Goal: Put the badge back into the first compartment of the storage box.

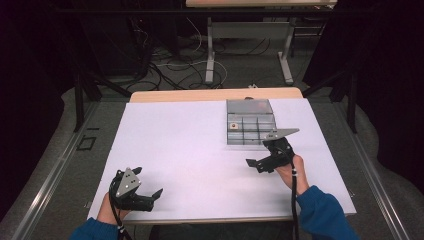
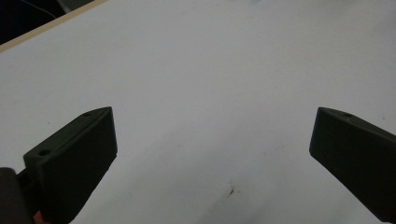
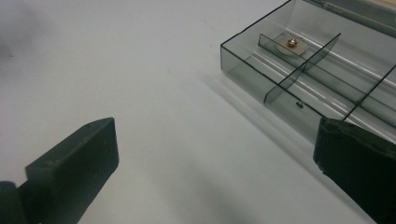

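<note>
White table covering (image 1: 190, 150) lies bare at centre frame — both the right gripper (image 1: 265, 157) and left gripper (image 1: 145, 192) gape empty, so approach the smoky clear-plastic compartment box (image 1: 250, 122) at upper right slowly — keeping clear of its thin walls.

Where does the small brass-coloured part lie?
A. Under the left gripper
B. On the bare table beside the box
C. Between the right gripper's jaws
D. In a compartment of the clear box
D. The part sits on the floor of a walled compartment of the box; the right gripper stands open with nothing between its jaws, short of the box.
</note>
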Available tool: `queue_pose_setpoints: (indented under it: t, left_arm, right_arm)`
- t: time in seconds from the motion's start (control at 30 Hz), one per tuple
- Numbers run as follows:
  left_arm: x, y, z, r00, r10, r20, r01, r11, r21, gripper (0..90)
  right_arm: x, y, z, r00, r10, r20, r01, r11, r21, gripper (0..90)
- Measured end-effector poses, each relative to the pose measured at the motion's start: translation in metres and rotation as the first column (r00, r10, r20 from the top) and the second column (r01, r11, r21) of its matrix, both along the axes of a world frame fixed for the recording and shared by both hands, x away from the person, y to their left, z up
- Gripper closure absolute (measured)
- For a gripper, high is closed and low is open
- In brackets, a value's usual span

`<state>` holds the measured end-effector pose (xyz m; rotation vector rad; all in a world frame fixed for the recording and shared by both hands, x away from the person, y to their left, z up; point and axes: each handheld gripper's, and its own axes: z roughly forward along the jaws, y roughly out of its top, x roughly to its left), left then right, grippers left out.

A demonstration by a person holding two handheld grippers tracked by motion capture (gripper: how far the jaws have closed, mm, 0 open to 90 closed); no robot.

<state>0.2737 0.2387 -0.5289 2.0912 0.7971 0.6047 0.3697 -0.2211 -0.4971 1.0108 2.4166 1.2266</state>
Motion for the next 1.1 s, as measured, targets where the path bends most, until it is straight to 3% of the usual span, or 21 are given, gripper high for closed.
queue_pose_setpoints:
  t: [0.37,0.5,0.6,1.1]
  left_arm:
    - [0.0,0.0,0.0,1.0,0.003,0.001,-0.003,1.0,-0.001,0.8]
    - [0.0,0.0,0.0,1.0,0.003,0.0,-0.003,1.0,0.001,0.8]
    - [0.0,0.0,0.0,1.0,0.003,0.001,-0.003,1.0,-0.001,0.8]
    - [0.0,-0.001,0.0,1.0,0.005,0.001,-0.005,1.0,0.004,0.8]
  right_arm:
    - [-0.033,-0.013,-0.008,0.9999,0.009,0.01,-0.009,1.0,-0.019,0.0]
    - [-0.045,-0.019,-0.013,0.9999,0.002,0.017,-0.001,0.999,-0.048,0.0]
    - [-0.053,-0.025,-0.017,1.0,0.002,-0.001,-0.002,0.998,-0.056,0.0]
    - [-0.087,-0.045,-0.028,0.9988,-0.047,0.011,0.048,0.997,-0.055,0.0]
